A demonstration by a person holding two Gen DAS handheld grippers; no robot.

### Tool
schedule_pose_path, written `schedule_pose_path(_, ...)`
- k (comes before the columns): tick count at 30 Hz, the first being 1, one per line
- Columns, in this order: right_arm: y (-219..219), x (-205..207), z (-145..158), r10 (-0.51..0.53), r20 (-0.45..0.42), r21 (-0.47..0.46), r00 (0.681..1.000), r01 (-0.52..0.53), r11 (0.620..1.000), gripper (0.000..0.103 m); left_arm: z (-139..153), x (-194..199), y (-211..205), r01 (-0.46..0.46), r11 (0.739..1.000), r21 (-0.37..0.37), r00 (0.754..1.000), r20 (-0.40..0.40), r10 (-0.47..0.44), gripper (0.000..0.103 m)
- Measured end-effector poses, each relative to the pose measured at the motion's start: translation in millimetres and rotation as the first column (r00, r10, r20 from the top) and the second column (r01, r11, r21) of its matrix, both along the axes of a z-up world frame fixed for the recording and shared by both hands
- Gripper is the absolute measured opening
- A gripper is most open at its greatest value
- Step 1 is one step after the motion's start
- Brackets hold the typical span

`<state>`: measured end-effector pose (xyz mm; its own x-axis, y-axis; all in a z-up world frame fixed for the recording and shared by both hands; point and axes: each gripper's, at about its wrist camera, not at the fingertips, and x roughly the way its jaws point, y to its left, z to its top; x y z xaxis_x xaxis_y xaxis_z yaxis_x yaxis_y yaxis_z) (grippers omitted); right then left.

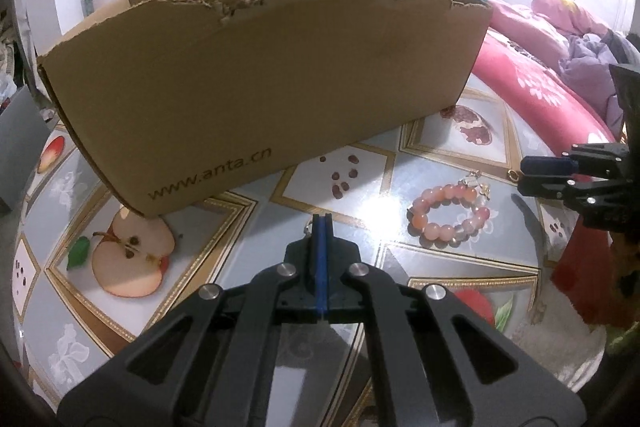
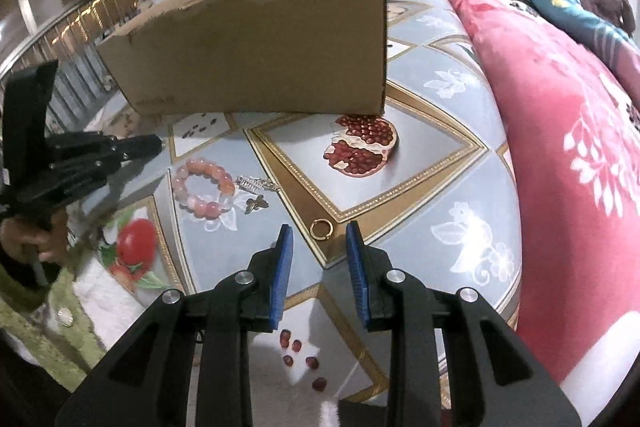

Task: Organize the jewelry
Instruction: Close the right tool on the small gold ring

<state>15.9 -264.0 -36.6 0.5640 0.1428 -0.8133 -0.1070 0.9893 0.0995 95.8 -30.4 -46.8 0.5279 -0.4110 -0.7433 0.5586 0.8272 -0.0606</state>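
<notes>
Your right hand-held gripper (image 2: 319, 247) hovers with fingers apart just behind the gold ring (image 2: 321, 229) on the surface (image 2: 432, 163). Your left hand-held gripper (image 1: 322, 223) has its fingers pressed together. The pink bead bracelet (image 2: 202, 193) lies near the cardboard box (image 2: 256, 55).

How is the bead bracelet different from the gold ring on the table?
The bracelet is a loop of pink and orange beads; the ring is a plain gold band and much smaller. The ring lies just ahead of the open right hand-held gripper; the bracelet lies farther to its left. Both lie flat on the table, outside the box.
</notes>
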Motion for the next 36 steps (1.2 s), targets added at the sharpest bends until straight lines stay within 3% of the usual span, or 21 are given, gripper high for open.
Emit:
schedule_pose_path(5, 7.2, 4.1, 0.0, 0.018, 0.009, -0.050, 1.000, -0.017, 0.999, 0.027, 0.1, 0.7, 5.5, -0.015, 1.000, -0.010, 1.000, -0.010, 0.015, 0.000)
schedule_pose_path(8, 10.1, 4.2, 0.4, 0.023, 0.008, -0.064, 1.000, -0.022, 0.998, 0.019, 0.7, 0.9, 7.5, -0.021, 1.000, -0.019, 1.000, -0.010, 0.021, 0.000)
schedule_pose_path(9, 10.2, 4.7, 0.7, 0.023, 0.004, -0.057, 1.000, -0.023, 0.998, 0.011, 1.2, 0.5, 9.0, -0.022, 1.000, -0.022, 1.000, -0.008, 0.022, 0.000)
schedule_pose_path(24, -8.6, 6.6, 1.7, -0.059, -0.008, 0.082, 0.998, 0.059, 0.995, 0.011, 13.6, -13.7, 26.1, -0.037, 0.997, -0.072, 0.999, -0.001, 0.037, 0.001)
schedule_pose_path(27, -12.0, 7.0, 4.9, -0.070, -0.001, 0.114, 0.998, 0.070, 0.991, 0.011, 12.5, -16.7, 23.0, -0.017, 0.998, -0.058, 1.000, -0.004, 0.017, 0.016)
schedule_pose_path(29, -12.6, 7.2, 7.1, -0.069, 0.002, 0.142, 0.998, 0.068, 0.988, 0.011, 10.7, -17.3, 19.3, -0.003, 0.999, -0.040, 1.000, 0.003, 0.003, 0.020)
schedule_pose_path(36, -12.1, 10.4, 15.3, -0.046, 0.028, 0.220, 0.999, 0.039, 0.975, 0.011, 1.2, 0.1, 4.6, 0.088, 0.994, 0.069, 0.996, 0.016, -0.090, 0.020)
